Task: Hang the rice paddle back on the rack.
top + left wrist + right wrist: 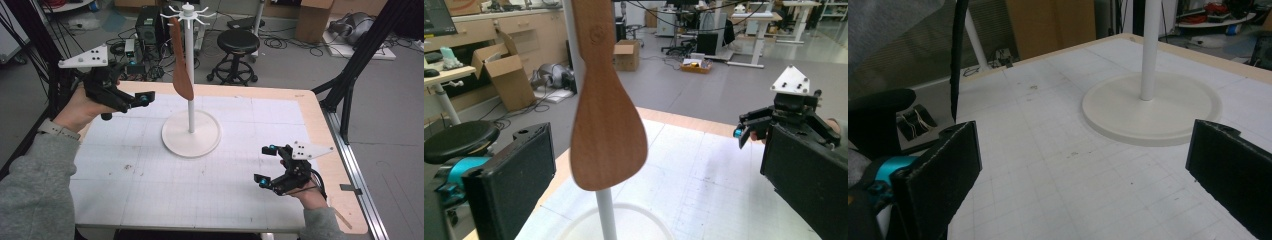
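A brown wooden spatula (181,65) hangs blade down from a hook at the top of a white stand (190,75), whose round base (191,134) sits on the gridded mat. My left gripper (137,100) is held up in the air just left of the spatula, open. In the left gripper view the spatula blade (608,135) hangs ahead between the wide-apart jaws, untouched. My right gripper (265,165) hovers low over the mat at the front right, open and empty. In the right gripper view the stand's base (1153,107) lies ahead of its jaws.
A white gridded mat (150,180) covers the wooden table (325,130). Behind the table stand a black stool (237,42), a computer case (149,25) and floor cables. Black frame posts (350,85) rise at the right and left edges.
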### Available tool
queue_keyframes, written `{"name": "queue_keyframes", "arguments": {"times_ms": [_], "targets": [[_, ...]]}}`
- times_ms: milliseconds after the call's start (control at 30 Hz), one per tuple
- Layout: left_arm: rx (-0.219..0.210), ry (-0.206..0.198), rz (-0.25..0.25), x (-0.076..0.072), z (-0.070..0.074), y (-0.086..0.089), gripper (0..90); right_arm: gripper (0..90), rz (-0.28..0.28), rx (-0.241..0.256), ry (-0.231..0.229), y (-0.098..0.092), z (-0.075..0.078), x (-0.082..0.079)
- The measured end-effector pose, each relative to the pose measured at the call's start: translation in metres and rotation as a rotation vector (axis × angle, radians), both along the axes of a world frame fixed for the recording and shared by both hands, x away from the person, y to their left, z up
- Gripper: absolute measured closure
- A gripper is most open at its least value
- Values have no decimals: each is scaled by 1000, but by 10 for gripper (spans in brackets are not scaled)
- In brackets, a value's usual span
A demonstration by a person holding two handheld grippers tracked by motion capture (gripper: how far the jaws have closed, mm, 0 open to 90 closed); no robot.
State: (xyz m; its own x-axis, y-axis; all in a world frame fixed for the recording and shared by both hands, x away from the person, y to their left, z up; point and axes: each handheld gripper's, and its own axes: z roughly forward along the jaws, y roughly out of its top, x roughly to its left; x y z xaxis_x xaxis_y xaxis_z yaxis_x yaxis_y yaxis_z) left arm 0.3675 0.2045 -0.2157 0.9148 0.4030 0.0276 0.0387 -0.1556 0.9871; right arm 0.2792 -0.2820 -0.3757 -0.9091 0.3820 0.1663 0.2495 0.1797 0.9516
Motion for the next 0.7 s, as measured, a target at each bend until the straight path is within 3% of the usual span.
{"name": "queue_keyframes", "arguments": {"times_ms": [300, 700], "targets": [[24, -9, -4, -12, -18, 2, 16, 2, -2, -2, -2, 0, 0, -1], [-14, -11, 23, -25, -36, 23, 16, 2, -3, -5, -2, 0, 0, 0]]}}
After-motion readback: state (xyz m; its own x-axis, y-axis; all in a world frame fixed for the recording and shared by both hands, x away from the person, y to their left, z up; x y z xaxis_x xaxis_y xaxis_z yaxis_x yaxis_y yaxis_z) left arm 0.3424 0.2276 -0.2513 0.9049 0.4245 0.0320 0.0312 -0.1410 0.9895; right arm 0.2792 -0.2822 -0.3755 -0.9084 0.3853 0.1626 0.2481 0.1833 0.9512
